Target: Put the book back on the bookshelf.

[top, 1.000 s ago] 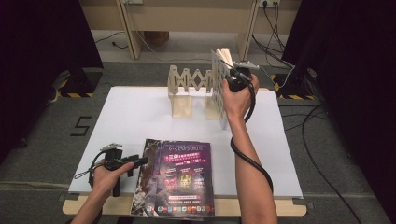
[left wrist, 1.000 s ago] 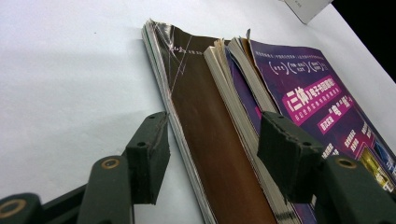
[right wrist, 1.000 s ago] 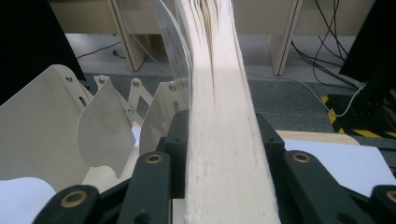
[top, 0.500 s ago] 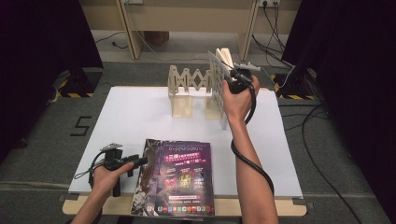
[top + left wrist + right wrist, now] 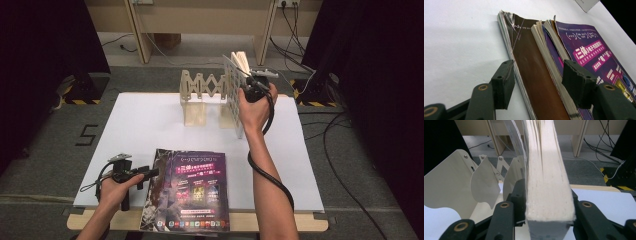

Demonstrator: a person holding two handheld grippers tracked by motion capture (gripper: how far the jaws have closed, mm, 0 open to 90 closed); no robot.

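From above, we hold the right gripper [image 5: 248,84] at the far side of the white table [image 5: 150,120], its jaws clamped on a thick book [image 5: 235,80] that stands on edge at the right end of the wooden accordion rack [image 5: 202,95]; the jaws have just closed a little further on it. Our left gripper [image 5: 150,172] lies low at the near left, at the spine of the stack of magazines [image 5: 192,192]. In the left gripper view, we see its jaws spread, one on the bare table, the other over the stack [image 5: 539,75], with no pad pressing. In the right gripper view, the book's page block [image 5: 546,182] sits squeezed between both pads, the rack's pale dividers [image 5: 449,187] just beside it.
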